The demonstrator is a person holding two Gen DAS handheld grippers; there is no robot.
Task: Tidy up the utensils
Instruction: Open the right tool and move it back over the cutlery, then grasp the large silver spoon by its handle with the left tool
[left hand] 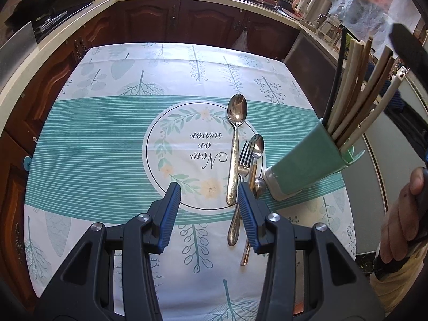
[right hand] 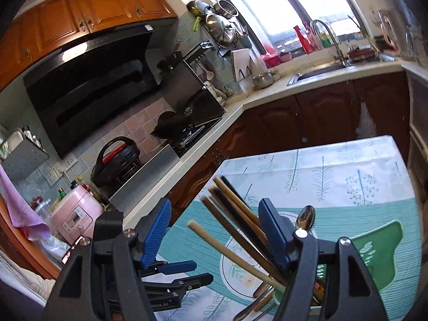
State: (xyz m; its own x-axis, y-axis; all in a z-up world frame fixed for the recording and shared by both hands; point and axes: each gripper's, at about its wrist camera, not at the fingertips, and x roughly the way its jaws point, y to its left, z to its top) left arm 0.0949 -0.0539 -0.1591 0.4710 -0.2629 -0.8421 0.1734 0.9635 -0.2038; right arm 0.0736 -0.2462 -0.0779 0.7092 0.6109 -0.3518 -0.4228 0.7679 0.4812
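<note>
A large silver spoon [left hand: 235,136], a fork [left hand: 244,160] and a smaller spoon [left hand: 257,147] lie together on the patterned tablecloth [left hand: 107,139], right of the printed circle. A green utensil holder [left hand: 310,160] stands just right of them, filled with several chopsticks [left hand: 355,85]. My left gripper [left hand: 210,208] is open and empty, hovering low over the handle ends of the cutlery. My right gripper [right hand: 214,230] is open above the holder [right hand: 374,256], with the chopsticks [right hand: 235,230] rising between its fingers. The large spoon's bowl [right hand: 306,218] shows beyond it.
The table's far edge [left hand: 187,46] meets dark wood cabinets [left hand: 165,21]. A counter with a sink [right hand: 318,72], stove [right hand: 187,133] and appliances wraps around the room. The left gripper [right hand: 174,281] shows below in the right wrist view. A hand [left hand: 401,214] holds the right gripper's handle.
</note>
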